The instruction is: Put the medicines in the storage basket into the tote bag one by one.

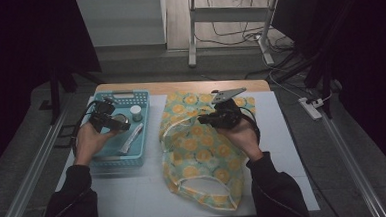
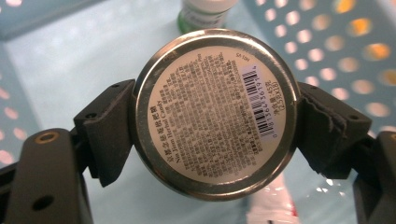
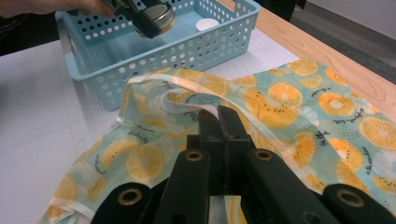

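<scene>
At left of the high view, the left gripper (image 1: 112,121) is gripping a round tin (image 2: 215,112) above the basket (image 1: 139,98), where a bottle (image 1: 136,111) and a packet (image 1: 132,137) are lying. At centre, the right gripper (image 3: 217,112) is pinching the bag (image 1: 198,148) rim with jaws closed. Judged so, the tin is lifted out but not yet in the bag.

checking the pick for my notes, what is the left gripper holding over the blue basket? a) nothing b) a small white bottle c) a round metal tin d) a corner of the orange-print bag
c: in the left gripper view the left gripper has its jaws pressed on both sides of a round metal tin with a printed label, above the blue basket.
</scene>
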Demonstrator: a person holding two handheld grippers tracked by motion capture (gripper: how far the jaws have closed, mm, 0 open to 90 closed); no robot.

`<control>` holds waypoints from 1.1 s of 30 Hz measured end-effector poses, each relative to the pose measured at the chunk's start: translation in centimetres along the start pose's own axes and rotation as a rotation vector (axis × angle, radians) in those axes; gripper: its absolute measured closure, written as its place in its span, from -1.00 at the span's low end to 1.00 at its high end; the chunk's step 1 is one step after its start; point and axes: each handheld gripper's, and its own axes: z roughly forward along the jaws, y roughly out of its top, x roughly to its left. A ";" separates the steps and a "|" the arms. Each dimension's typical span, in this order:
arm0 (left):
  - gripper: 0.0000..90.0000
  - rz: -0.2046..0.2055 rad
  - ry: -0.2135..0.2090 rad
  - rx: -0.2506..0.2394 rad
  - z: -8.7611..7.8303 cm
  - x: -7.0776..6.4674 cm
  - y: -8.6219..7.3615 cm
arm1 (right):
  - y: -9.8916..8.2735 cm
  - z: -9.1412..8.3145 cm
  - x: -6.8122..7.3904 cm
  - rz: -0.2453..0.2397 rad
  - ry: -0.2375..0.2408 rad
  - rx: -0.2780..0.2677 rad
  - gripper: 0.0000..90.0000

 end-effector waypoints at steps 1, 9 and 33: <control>-0.55 0.007 -0.004 -0.005 -0.2 -0.2 0.0 | 0.0 0.0 0.0 -0.003 -0.002 0.002 1.00; -0.55 0.066 -0.037 -0.057 -1.5 -1.5 -0.4 | 0.0 -0.1 0.1 -0.006 -0.005 -0.002 1.00; -0.55 0.197 -0.174 -0.164 -4.8 -7.5 -1.8 | -0.1 0.5 0.2 -0.008 -0.001 -0.001 1.00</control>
